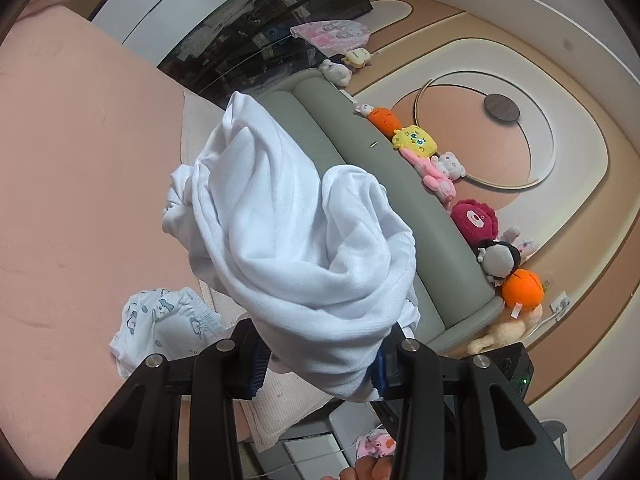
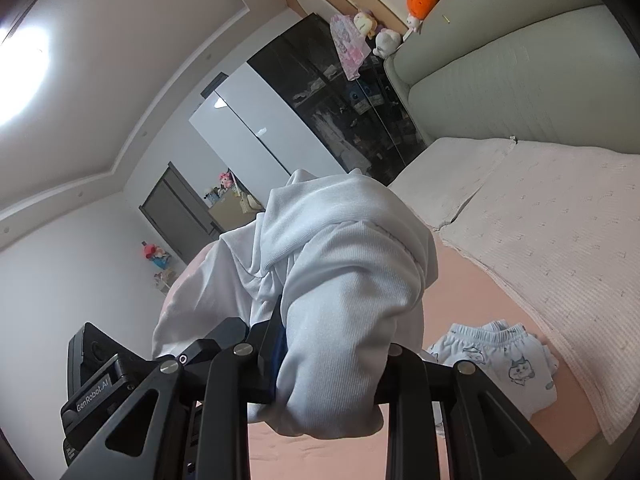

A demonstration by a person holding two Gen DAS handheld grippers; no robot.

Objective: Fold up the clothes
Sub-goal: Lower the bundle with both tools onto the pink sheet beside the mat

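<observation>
A white garment [image 1: 296, 232] hangs bunched and crumpled above the pink bed sheet [image 1: 80, 168]. My left gripper [image 1: 316, 368] is shut on its lower edge, cloth draping over both blue-padded fingers. In the right wrist view the same white garment [image 2: 340, 280] drapes over my right gripper [image 2: 328, 364], which is shut on it; the right finger is hidden under cloth. The other gripper's black body [image 2: 104, 380] shows at lower left. A small pale blue printed garment [image 1: 164, 328] lies crumpled on the bed; it also shows in the right wrist view [image 2: 500, 364].
A grey-green padded headboard [image 1: 360, 184] carries a row of plush toys [image 1: 416, 142]. A cream knitted blanket [image 2: 552, 232] covers the bed's head end. A dark glass wardrobe [image 1: 256, 32] stands behind. A bedside table [image 1: 320, 448] is below the bed edge.
</observation>
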